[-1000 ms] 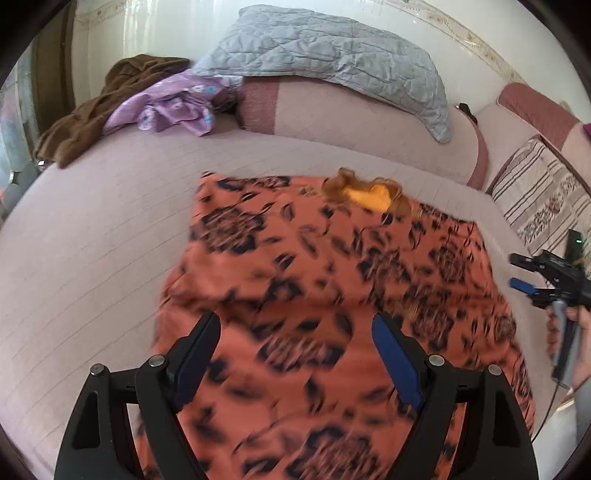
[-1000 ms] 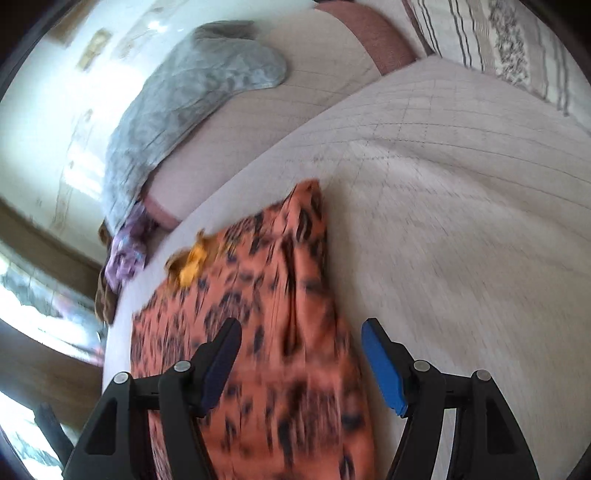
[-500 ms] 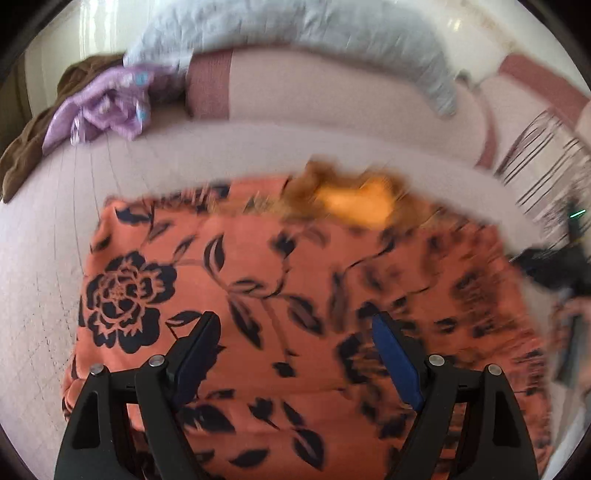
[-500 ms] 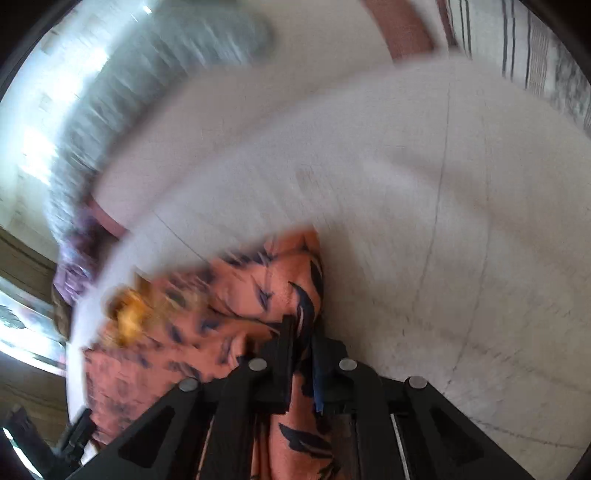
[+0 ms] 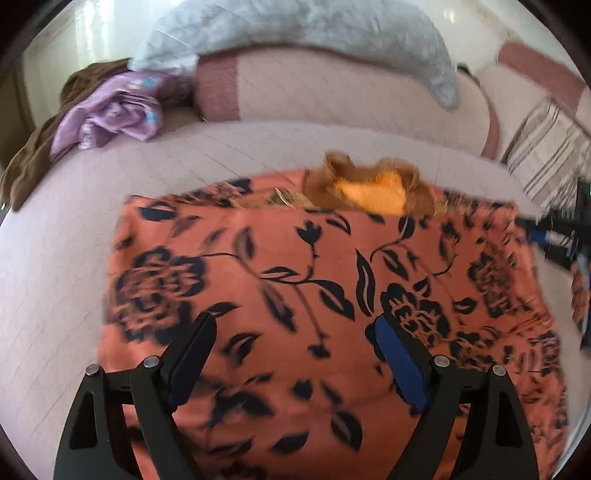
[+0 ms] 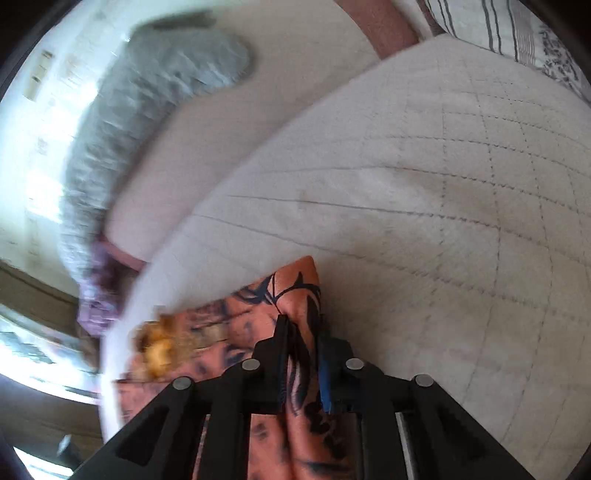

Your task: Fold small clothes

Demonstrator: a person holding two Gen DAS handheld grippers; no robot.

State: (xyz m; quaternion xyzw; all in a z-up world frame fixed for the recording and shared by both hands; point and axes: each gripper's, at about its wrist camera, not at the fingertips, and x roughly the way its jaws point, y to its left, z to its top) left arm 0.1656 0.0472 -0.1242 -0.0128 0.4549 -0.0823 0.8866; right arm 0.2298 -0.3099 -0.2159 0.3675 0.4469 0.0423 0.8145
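Note:
An orange garment with black flower print (image 5: 303, 280) lies spread on the pale quilted sofa seat (image 5: 55, 280). Its far edge shows a brown and yellow collar patch (image 5: 373, 188). My left gripper (image 5: 295, 332) is open and hovers over the garment's near part. My right gripper (image 6: 301, 325) is shut on the garment's right far edge (image 6: 295, 291); it also shows at the right rim of the left wrist view (image 5: 554, 236).
A purple cloth (image 5: 110, 110) and a brown cloth (image 5: 33, 155) lie at the far left of the sofa. A grey quilted pillow (image 5: 295, 26) rests on the backrest. A striped cushion (image 5: 546, 147) sits at the right.
My right gripper moved to the garment's right edge and shut on it. My left gripper moved forward over the garment, staying open.

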